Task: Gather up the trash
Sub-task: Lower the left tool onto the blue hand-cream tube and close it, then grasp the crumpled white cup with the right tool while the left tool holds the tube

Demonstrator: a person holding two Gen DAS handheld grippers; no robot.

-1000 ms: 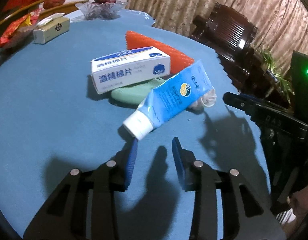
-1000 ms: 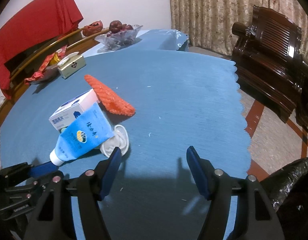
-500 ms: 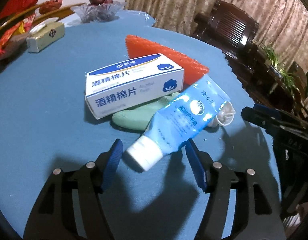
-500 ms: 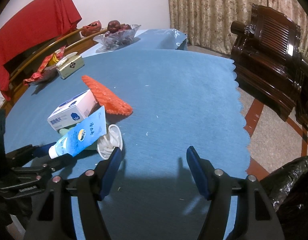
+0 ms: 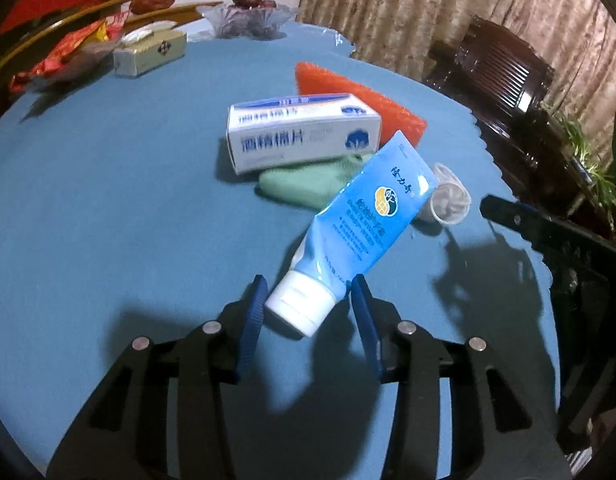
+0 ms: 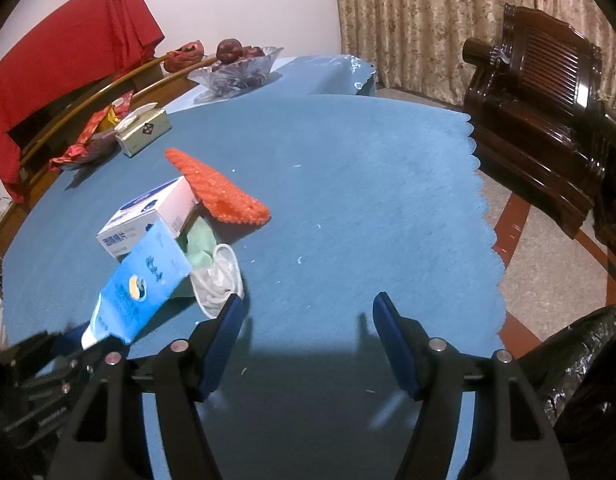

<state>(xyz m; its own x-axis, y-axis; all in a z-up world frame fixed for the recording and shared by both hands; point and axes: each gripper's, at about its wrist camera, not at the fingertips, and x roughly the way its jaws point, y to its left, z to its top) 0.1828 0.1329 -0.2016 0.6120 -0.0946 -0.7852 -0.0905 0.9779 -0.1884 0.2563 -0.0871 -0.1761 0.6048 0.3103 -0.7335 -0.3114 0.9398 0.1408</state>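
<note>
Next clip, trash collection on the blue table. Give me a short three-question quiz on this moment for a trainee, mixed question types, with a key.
1. True or false: the right gripper holds the blue tube.
2. What lies directly under the white box? A) green cloth B) tissue box C) glass bowl
3. Which end of the tube sits between the left gripper fingers?

Key: 1 false, it has nothing between its fingers; 2 A; 3 the white cap end, as the fingers close.

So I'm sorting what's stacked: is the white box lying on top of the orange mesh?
No, the white box lies in front of the orange mesh, partly on a green cloth.
</note>
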